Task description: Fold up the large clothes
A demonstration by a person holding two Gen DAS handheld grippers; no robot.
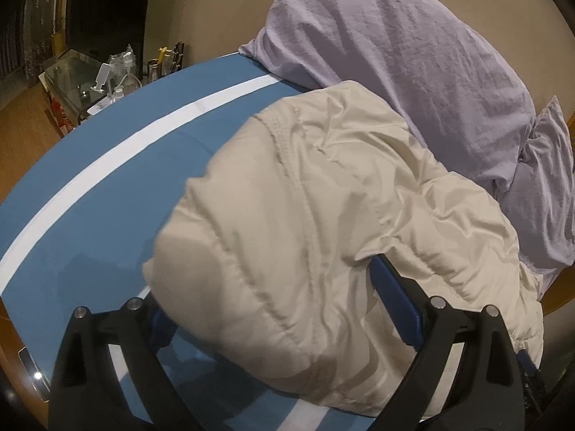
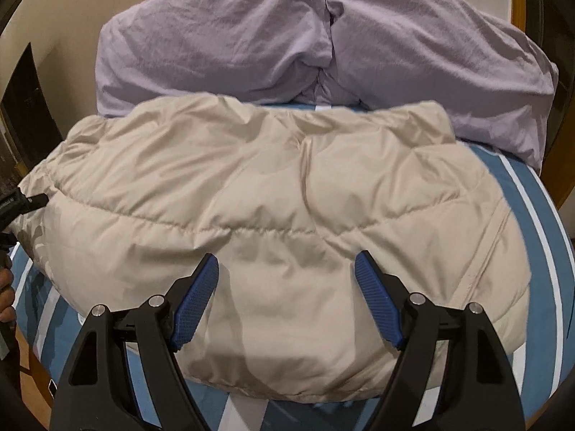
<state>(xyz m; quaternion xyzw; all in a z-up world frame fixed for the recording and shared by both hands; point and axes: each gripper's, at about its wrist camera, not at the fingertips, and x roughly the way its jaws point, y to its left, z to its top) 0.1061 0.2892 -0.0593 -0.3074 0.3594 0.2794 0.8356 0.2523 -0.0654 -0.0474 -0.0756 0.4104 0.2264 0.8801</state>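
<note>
A cream puffer jacket (image 1: 323,215) lies folded in a thick bundle on the blue sheet with white stripes (image 1: 107,186). My left gripper (image 1: 266,287) stands wide over the jacket's near end. The puffy fabric bulges between its fingers and hides most of the left blue pad, and the right pad (image 1: 395,309) shows no squeeze on the cloth. In the right wrist view the same jacket (image 2: 269,194) spreads across the bed. My right gripper (image 2: 287,256) hovers open above its near edge, with both blue pads (image 2: 196,301) bare.
Two lilac pillows (image 2: 222,43) lie against the wall behind the jacket. A glass bedside table (image 1: 75,75) with bottles and small items stands beyond the bed's left side. A person's hand (image 2: 5,287) shows at the left edge. Wooden floor (image 1: 25,133) runs beside the bed.
</note>
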